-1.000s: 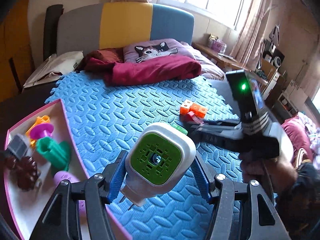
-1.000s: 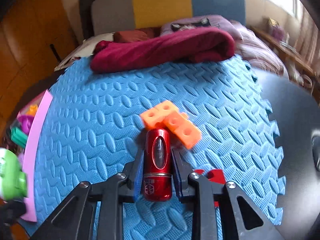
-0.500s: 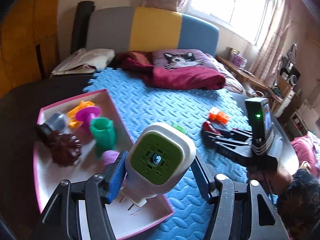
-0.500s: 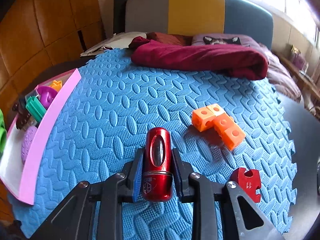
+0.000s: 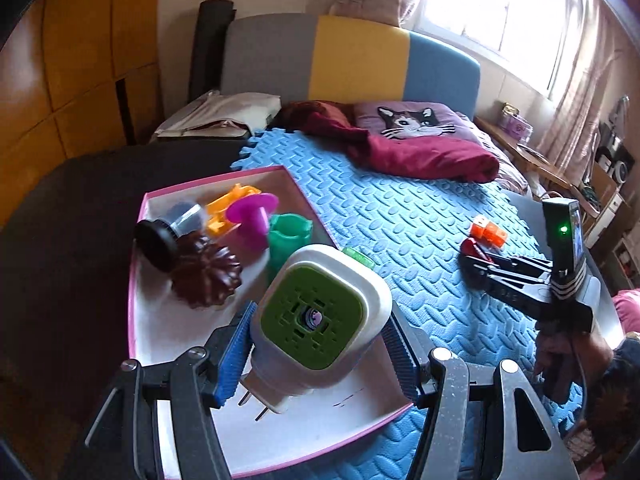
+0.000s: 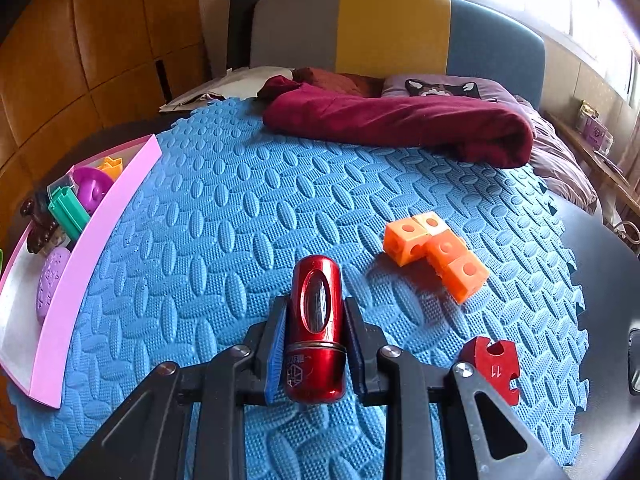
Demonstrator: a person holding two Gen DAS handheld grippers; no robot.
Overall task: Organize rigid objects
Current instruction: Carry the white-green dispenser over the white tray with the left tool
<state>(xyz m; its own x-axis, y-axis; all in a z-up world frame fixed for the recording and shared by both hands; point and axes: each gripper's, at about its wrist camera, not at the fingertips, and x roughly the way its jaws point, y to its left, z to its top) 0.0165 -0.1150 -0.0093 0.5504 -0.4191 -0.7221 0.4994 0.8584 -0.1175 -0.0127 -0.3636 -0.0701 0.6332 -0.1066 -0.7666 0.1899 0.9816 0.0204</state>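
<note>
a: what can't you make out?

b: the plug-in device (image 5: 320,324) covers part of the pink tray (image 5: 138,304) floor, and a purple piece (image 6: 50,284) sits half behind the tray wall. my right hand (image 5: 568,364) is cut off at the frame edge.

a: and the poses?

b: my left gripper (image 5: 320,356) is tilted down over the tray, clamped on the device, prongs hanging above the floor. my right gripper (image 6: 316,344) is angled down above the blue mat (image 6: 240,208), squeezing a red cylinder (image 6: 316,320) near the orange cubes (image 6: 436,252).
</note>
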